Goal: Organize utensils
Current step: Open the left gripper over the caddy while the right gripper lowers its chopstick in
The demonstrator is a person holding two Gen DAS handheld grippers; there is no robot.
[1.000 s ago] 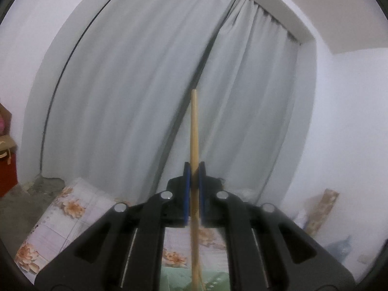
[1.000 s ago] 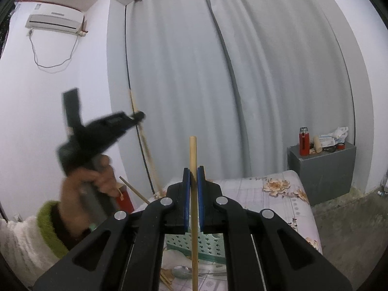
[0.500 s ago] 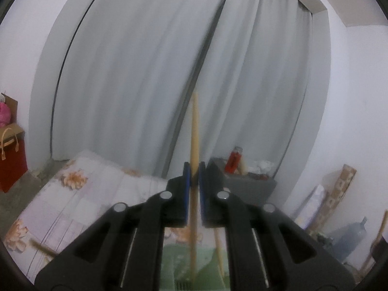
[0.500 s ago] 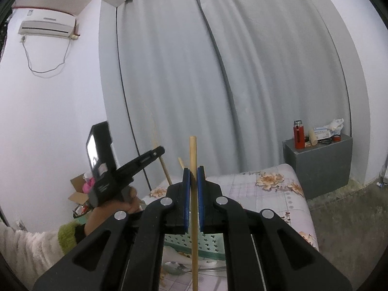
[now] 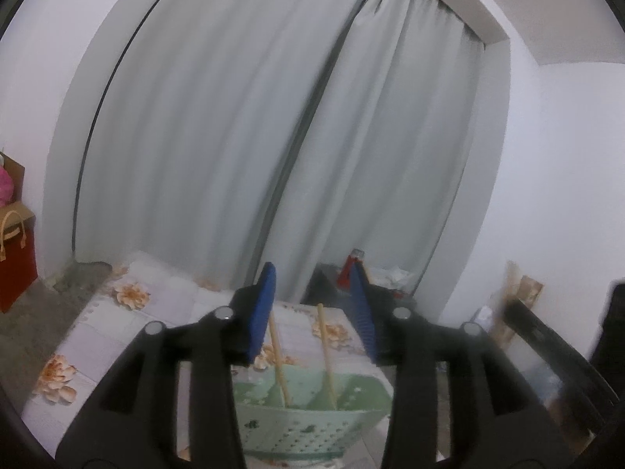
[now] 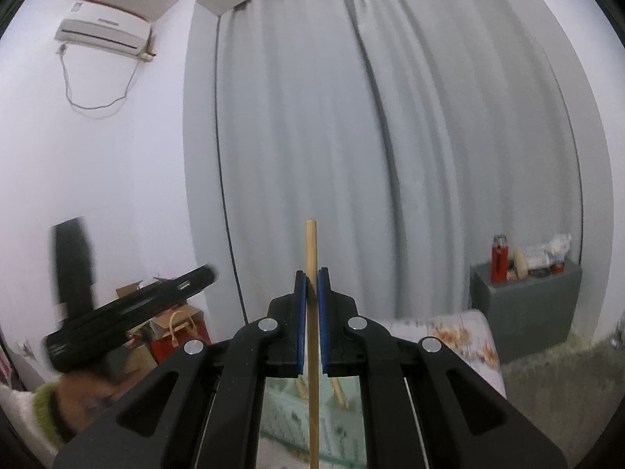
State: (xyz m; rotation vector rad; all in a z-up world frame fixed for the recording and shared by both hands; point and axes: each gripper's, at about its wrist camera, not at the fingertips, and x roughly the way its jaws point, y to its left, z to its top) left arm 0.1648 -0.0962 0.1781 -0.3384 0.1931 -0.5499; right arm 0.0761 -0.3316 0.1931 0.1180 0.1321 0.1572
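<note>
In the left wrist view my left gripper [image 5: 312,308] is open and empty above a light green perforated basket [image 5: 312,422]. Two wooden chopsticks [image 5: 327,355] stand upright in the basket, between and beyond the blue pads. In the right wrist view my right gripper [image 6: 310,301] is shut on a wooden chopstick [image 6: 311,250], held upright; its lower end runs down past the basket [image 6: 285,410]. The left gripper [image 6: 129,312] shows blurred at the left, held by a hand in a green-cuffed sleeve.
The basket sits on a table with a floral cloth [image 5: 117,332]. A grey cabinet [image 6: 527,305] with a red bottle [image 6: 499,258] stands by the grey curtain. A red bag [image 5: 15,262] and cardboard boxes [image 6: 133,293] sit at the left wall.
My left gripper has opened and let go of its chopstick, which now stands in the basket beside another. The right gripper still holds its chopstick and has moved little.
</note>
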